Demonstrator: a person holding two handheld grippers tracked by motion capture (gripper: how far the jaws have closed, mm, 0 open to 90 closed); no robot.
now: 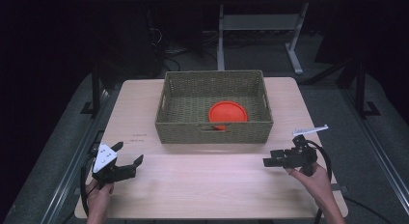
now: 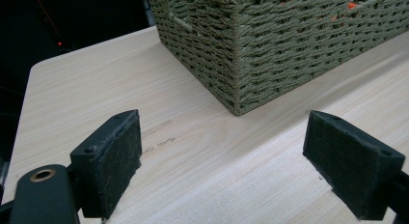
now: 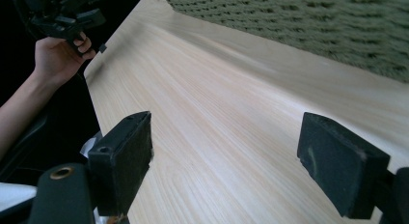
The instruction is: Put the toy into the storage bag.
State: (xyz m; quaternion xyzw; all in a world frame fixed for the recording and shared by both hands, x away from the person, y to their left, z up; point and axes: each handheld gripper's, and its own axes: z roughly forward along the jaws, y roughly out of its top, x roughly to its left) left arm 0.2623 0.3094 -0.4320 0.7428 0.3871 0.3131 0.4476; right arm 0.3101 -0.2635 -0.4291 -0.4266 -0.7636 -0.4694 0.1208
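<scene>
The pale wooden surface (image 1: 212, 180) carries a woven basket (image 1: 214, 132) at its middle. Inside, toward the basket's front right, lies what looks like an orange plate (image 1: 227, 112). Left tongs (image 1: 129, 157) and right tongs (image 1: 268, 159) hover near the front corners, both released and empty.

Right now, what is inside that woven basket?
An orange plate lies on the floor of the basket, toward its front right. The front wall hides the plate's near edge and whatever might sit against that wall.
</scene>
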